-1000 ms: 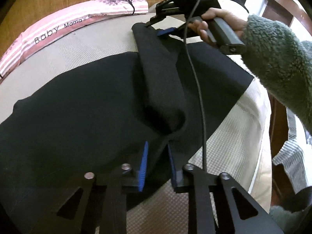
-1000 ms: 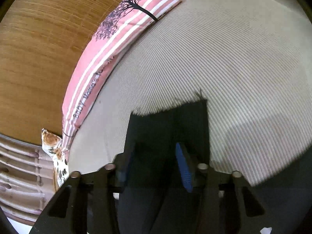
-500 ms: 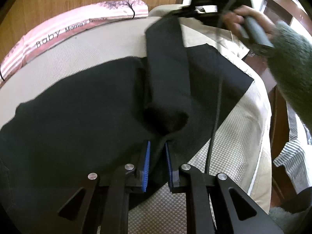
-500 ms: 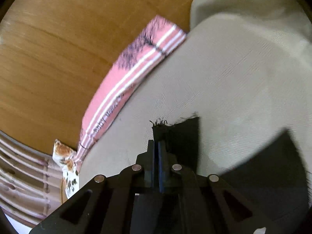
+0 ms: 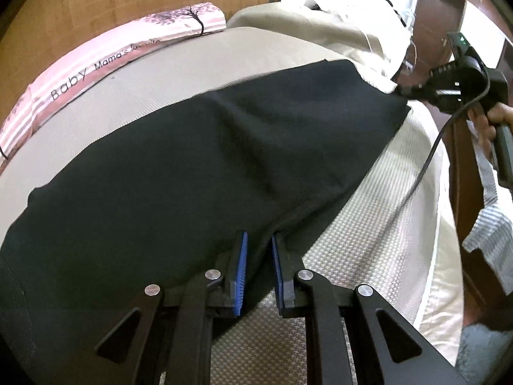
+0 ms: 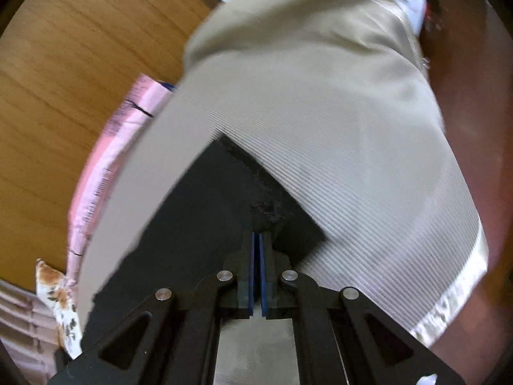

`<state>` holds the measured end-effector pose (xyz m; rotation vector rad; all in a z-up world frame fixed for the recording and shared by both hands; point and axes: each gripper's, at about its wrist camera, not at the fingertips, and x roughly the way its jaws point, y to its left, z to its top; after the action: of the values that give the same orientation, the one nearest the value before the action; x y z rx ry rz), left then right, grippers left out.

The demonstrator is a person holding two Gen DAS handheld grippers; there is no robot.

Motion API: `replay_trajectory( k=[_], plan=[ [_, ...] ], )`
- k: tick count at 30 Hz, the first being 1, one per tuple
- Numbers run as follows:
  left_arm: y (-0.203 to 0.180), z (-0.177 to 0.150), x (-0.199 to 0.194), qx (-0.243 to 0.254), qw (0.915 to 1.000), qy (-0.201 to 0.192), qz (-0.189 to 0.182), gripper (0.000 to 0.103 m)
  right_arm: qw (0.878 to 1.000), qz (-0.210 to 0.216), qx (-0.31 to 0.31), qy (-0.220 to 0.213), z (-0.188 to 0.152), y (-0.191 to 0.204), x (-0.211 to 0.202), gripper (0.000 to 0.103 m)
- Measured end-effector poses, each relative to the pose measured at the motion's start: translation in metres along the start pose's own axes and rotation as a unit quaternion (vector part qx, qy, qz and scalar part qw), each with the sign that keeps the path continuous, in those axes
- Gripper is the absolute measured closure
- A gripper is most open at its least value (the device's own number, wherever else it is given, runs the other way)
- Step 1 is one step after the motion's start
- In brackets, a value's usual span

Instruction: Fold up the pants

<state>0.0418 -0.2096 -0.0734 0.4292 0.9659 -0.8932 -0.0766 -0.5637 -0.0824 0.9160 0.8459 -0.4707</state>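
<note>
Black, thin woven cloth: the pants [image 5: 198,160] lie spread across the beige ribbed bedspread [image 5: 179,64], one leg reaching toward the far right edge of the bed. I have my left gripper [image 5: 259,266] at the near edge, its blue pads drawn narrow with a gathered pleat of the fabric pinched between them. My right gripper [image 6: 256,269] has its pads pressed almost together on the frayed hem corner of the leg; in the left view it sits at the far right, the corner pulled out taut toward it. A pink striped pillow [image 5: 96,67] lies along the wooden headboard [image 5: 128,0], well apart from the garment.

I judge this cloth light and limp, with no stiffness to hold a shape, so it will sag and crease wherever it is unsupported. It looks matte, not slippery, so a pinch should hold. Corners and hems are the places I would take it, keeping tension between my two holds so the fold lands flat.
</note>
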Motion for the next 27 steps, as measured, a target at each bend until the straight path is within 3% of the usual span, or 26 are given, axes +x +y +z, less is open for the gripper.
replay_trajectory(
  k=[6, 9, 11, 14, 18, 21, 27],
  plan=[
    [-0.004, -0.001, 0.000, 0.009, 0.9999, 0.001, 0.006, 0.087, 1.000, -0.011, -0.004, -0.007, 0.005, -0.004, 0.002, 0.101],
    [-0.004, -0.002, 0.000, 0.008, 1.0000, 0.004, 0.003, 0.087, 1.000, -0.025, -0.003, 0.012, -0.001, -0.008, 0.006, 0.100],
    [-0.003, -0.002, -0.001, 0.010, 0.9999, 0.009, -0.001, 0.087, 0.999, -0.030, -0.001, 0.021, -0.001, -0.014, 0.008, 0.090],
    [0.001, 0.000, -0.007, 0.010, 0.9998, 0.013, -0.011, 0.087, 0.999, -0.025, 0.008, 0.022, 0.006, -0.016, 0.000, 0.083],
    [0.012, 0.007, -0.019, -0.015, 0.9991, 0.002, -0.038, 0.085, 0.999, 0.007, -0.042, 0.012, 0.038, 0.009, -0.008, 0.079],
    [0.022, 0.017, -0.022, -0.038, 0.9986, -0.011, -0.033, 0.083, 0.996, 0.045, -0.070, 0.036, 0.064, 0.033, 0.007, 0.071],
    [0.036, 0.029, -0.009, -0.072, 0.9971, -0.002, -0.024, 0.083, 0.992, 0.039, -0.087, 0.086, 0.110, 0.058, 0.069, 0.071]
  ],
)
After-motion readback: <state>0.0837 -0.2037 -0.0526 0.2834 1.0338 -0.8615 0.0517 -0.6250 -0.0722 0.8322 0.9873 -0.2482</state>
